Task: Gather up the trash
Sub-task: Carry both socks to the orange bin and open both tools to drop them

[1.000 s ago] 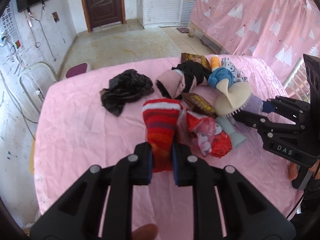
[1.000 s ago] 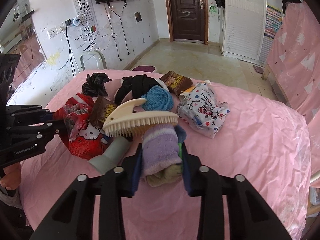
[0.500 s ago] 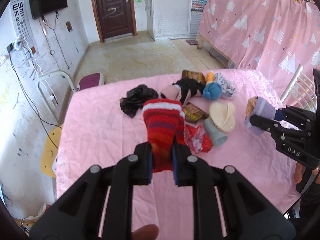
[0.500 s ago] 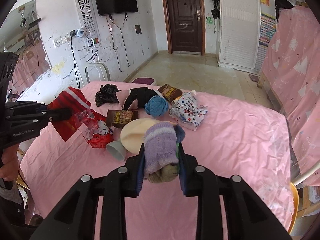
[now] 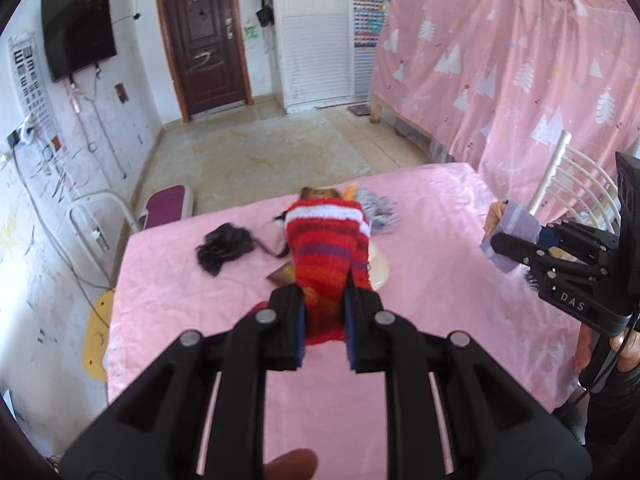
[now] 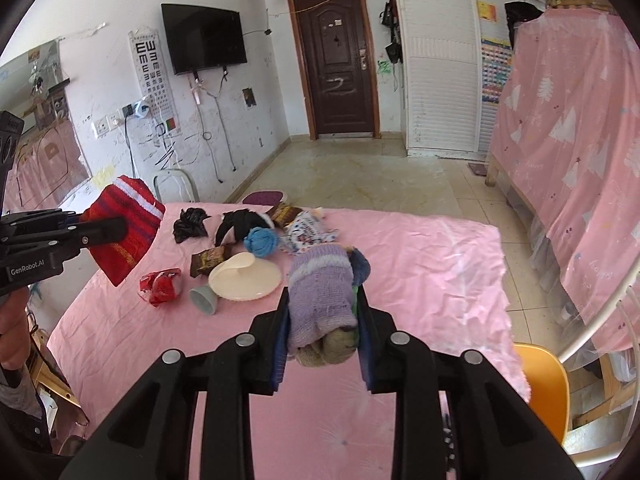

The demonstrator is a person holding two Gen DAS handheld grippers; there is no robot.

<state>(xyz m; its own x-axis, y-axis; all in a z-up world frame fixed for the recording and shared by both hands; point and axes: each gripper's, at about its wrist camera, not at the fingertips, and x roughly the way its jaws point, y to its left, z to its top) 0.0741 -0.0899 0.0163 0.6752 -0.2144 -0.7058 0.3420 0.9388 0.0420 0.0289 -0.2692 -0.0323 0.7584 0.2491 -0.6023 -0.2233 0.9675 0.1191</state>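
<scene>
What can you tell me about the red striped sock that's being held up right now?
The red sock is fuzzy knit, red with orange, purple and darker bands and a white band at its cuff. The left gripper is shut on one end, its blue pads pinching the fabric. The right wrist view shows it clear above the pink tablecloth, cuff end uppermost and tilted. Nothing else appears to touch it.

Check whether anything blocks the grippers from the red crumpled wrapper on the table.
Nothing on the table covers the red crumpled wrapper. But the left gripper is shut on a red striped sock and the right gripper on a purple sock, so neither is free.
</scene>
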